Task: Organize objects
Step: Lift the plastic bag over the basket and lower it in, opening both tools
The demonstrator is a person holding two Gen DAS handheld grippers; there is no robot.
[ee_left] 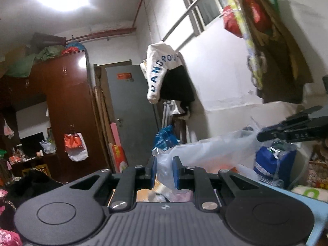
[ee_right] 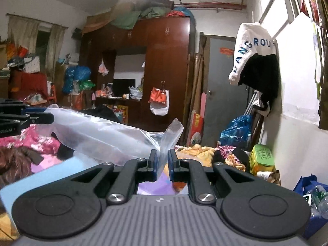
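- The left gripper (ee_left: 164, 171) is clamped on the clear plastic bag (ee_left: 209, 153) — a fold of the film is pinched between its blue pads (ee_left: 175, 173).
- From that grip the bag stretches up and to the right, across to the right gripper (ee_left: 266, 136), which shows at the frame's right edge with its fingers closed on the far end of the film.
- In the right wrist view, the right gripper (ee_right: 163, 165) is likewise closed on the bag (ee_right: 98, 131): a thin upright flap of film stands between its pads (ee_right: 156, 165) and rises just above the fingertips.
- From there the bag runs left and slightly up to the left gripper (ee_right: 41, 119), seen at the left edge, closed on the other end.
- So the bag hangs taut between the two grippers — held at both ends, above the cluttered bed (ee_right: 30, 143).
- Orange and dark shapes show faintly through the film near the left gripper; what they are cannot be told.
- Beyond the bag, a brown wardrobe (ee_left: 67, 102) stands against the back wall, left of the grey door (ee_left: 131, 112).
- A white sweatshirt (ee_left: 162, 69) with blue letters hangs on the wall right of the door, above the bag.
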